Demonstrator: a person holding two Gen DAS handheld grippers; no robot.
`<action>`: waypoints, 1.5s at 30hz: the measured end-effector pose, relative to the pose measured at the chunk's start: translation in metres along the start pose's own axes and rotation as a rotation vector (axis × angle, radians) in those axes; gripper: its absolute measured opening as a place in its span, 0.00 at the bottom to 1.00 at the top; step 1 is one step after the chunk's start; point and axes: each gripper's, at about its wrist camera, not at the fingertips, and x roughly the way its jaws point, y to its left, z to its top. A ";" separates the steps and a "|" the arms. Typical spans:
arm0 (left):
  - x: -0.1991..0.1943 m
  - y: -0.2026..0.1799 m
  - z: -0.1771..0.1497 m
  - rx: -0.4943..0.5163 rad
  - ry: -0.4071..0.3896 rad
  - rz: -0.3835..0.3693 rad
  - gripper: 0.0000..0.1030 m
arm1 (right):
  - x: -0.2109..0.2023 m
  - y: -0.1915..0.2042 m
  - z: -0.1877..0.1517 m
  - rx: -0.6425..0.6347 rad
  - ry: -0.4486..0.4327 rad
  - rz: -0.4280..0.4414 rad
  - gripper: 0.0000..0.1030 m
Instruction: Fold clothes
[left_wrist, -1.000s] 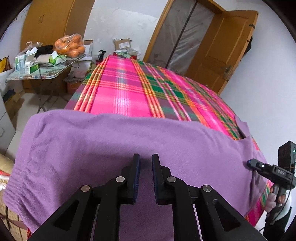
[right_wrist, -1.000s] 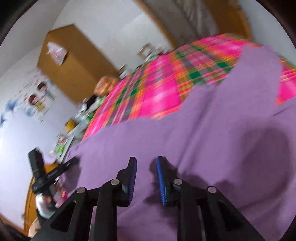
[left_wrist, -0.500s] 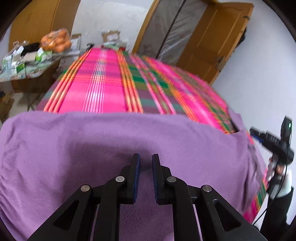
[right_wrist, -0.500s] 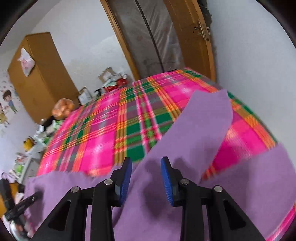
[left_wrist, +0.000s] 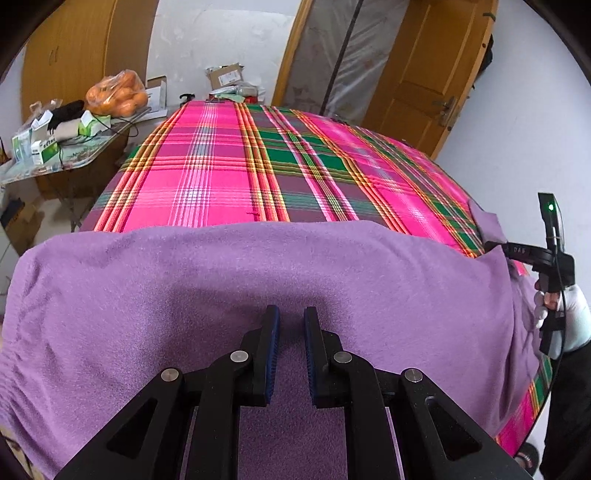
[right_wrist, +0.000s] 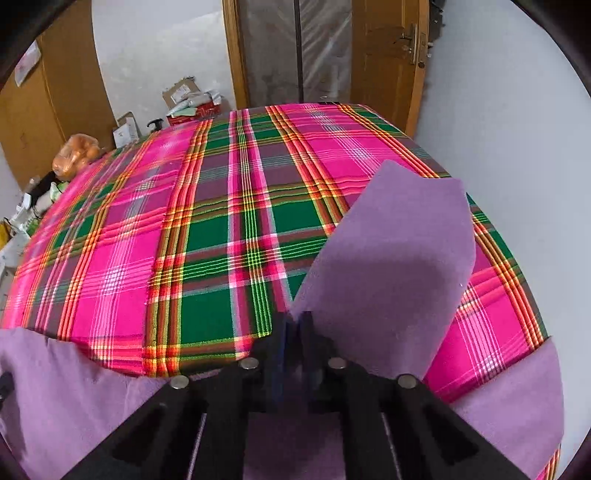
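A purple fleece garment (left_wrist: 184, 288) lies across the near edge of a bed covered in a pink and green plaid sheet (left_wrist: 221, 177). My left gripper (left_wrist: 291, 314) hovers over the middle of the garment, open by a narrow gap with nothing between its fingers. In the right wrist view, my right gripper (right_wrist: 294, 317) is shut on the inner edge of the garment's sleeve (right_wrist: 391, 266), which lies angled up to the right on the plaid sheet (right_wrist: 184, 240). The left wrist view shows the right gripper (left_wrist: 532, 254) at the garment's right end, held by a white-gloved hand (left_wrist: 565, 310).
A side table (left_wrist: 74, 158) on the left of the bed carries small boxes and a bag of oranges (left_wrist: 116, 94). Cardboard boxes (left_wrist: 225, 75) sit past the bed's far end. A wooden door (left_wrist: 424, 81) and a white wall stand close on the right.
My right gripper swung from over the garment's body to the sleeve and closed on its edge. The left gripper kept its gap and stayed over the garment.
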 end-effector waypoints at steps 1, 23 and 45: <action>0.000 0.001 0.000 -0.003 0.000 -0.004 0.13 | -0.006 -0.004 -0.002 0.011 -0.015 0.010 0.03; -0.002 0.007 0.000 -0.036 -0.004 -0.042 0.13 | -0.135 -0.139 -0.152 0.418 -0.174 0.011 0.04; -0.016 -0.178 -0.052 0.441 0.056 -0.411 0.20 | -0.128 -0.132 -0.153 0.242 -0.244 0.030 0.04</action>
